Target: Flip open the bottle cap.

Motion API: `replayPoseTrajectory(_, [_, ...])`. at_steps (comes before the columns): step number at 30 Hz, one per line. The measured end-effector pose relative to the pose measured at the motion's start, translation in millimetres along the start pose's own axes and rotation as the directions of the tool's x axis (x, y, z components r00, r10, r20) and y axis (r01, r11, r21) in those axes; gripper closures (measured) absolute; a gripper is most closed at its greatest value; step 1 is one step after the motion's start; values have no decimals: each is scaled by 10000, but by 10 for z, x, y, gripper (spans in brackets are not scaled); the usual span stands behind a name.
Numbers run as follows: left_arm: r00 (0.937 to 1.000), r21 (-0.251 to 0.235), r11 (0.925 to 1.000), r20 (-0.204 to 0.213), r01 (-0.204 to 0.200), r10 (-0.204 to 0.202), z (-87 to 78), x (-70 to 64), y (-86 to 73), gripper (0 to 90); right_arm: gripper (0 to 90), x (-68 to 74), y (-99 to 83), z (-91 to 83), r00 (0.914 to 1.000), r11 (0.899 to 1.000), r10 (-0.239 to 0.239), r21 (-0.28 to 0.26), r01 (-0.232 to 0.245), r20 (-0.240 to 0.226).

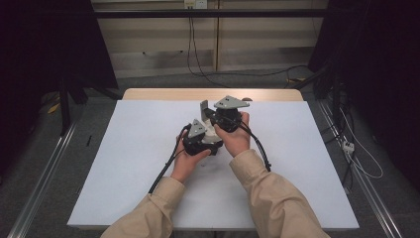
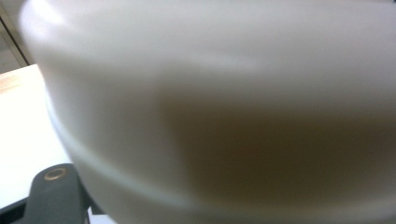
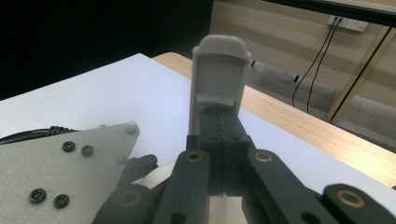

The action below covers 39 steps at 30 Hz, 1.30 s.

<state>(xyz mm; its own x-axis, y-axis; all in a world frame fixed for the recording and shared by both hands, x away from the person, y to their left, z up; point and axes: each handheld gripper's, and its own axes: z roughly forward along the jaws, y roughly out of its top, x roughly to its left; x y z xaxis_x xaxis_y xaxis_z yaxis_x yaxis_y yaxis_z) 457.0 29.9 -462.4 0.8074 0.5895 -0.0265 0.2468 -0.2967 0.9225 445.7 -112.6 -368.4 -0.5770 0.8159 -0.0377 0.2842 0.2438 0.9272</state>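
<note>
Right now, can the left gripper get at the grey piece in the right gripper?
Probably yes: the grey piece stands free above the right gripper, and the left gripper is close beside it. But a white object before its jaws may block.

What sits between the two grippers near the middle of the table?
In the high view, a white rounded object sits between the left gripper and right gripper; the left gripper view shows it pressed close, blurred.
</note>
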Motion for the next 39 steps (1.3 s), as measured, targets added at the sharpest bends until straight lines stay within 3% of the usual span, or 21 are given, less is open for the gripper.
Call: replayPoseTrajectory(39, [9999, 55, 10000, -120, -79, 80, -3, 13, 4, 187, 900, -24, -12, 130, 10000, 9999, 84, 138, -84, -27])
